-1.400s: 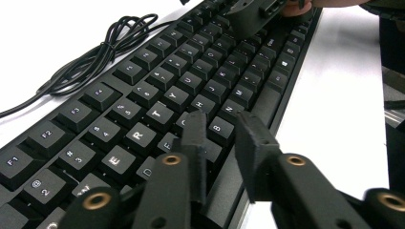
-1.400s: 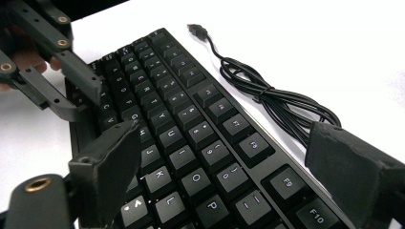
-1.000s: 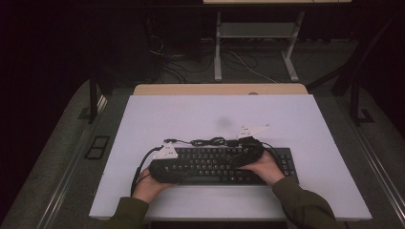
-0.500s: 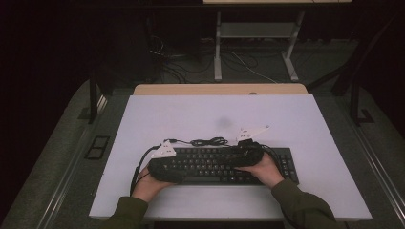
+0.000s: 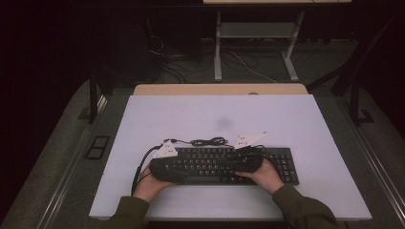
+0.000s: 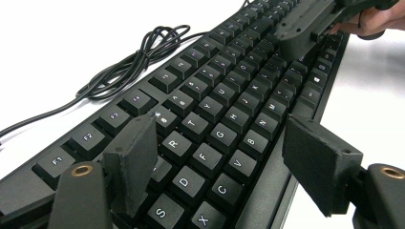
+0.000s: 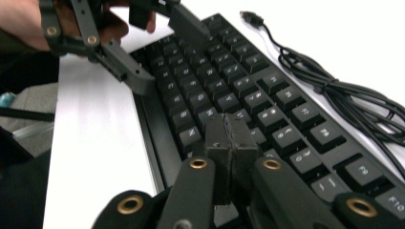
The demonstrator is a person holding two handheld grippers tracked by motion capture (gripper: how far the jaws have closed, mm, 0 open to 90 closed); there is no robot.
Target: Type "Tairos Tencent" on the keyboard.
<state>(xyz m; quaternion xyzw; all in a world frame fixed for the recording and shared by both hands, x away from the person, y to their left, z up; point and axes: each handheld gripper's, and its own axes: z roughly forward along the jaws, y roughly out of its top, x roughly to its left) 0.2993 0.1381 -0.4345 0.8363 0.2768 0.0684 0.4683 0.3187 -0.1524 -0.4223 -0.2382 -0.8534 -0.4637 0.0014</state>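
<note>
Two grippers: both sit over the keyboard (image 5: 224, 164), one per hand, near the table's (image 5: 305, 124) front edge.
Keyboard spot: flat on the table, long side along the front edge, a bit right of centre.
Cable: its cord (image 6: 129, 67) lies bunched just behind the keyboard's back edge, plug end loose on the table.
Left gripper (image 6: 224, 167): jaws spread wide, straddling the left end, one jaw down over the keys by R, the other hanging off the front rim.
Right gripper (image 7: 231, 143): jaws pressed together, nothing between them, tip just over the keys.
Handling guess: looks like stiff plastic, pretty light, won't flex much. Keycaps are slick and can pop off, so I'd grab the front and back rims at the ends, not the keys. The trailing cord will drag.
Versus a second ago: barely anything, the keyboard hasn't moved, and both hands are parked at about the same spots.
</note>
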